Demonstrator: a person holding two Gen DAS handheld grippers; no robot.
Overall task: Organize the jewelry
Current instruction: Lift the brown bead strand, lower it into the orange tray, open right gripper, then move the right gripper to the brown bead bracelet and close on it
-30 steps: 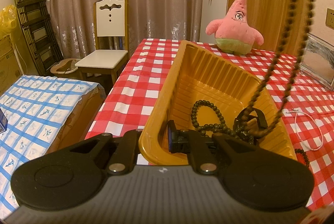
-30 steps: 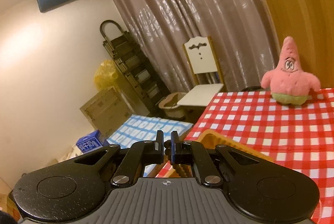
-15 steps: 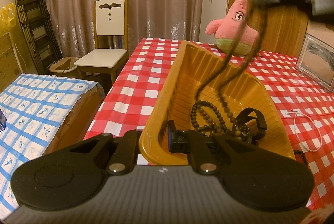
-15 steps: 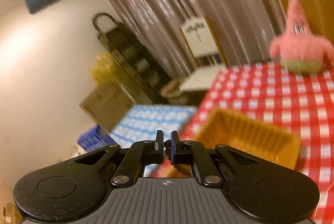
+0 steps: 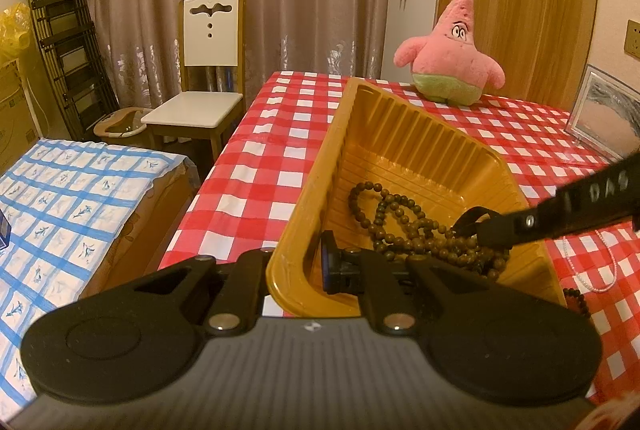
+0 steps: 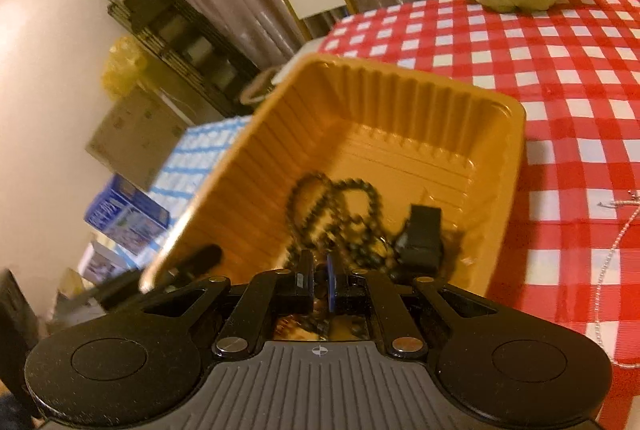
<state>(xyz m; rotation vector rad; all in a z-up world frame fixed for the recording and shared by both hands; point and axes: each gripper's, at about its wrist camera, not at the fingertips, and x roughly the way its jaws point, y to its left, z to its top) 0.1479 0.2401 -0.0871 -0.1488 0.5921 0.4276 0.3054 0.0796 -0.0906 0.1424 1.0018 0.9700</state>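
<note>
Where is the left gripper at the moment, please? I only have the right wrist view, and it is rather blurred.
Observer: The left gripper is shut on the near rim of the gold tray, with one of its jaws inside the wall and one outside.
Operator: Thank you. How low does my right gripper sit?
Observer: Seen from the left wrist, the right gripper has its tip inside the tray, down on the heap of the brown bead necklace.
Operator: Is any jewelry outside the tray besides the thin white necklace?
Observer: Yes. A dark bead bracelet lies on the tablecloth just right of the tray's near corner, next to that thin white necklace.
</note>
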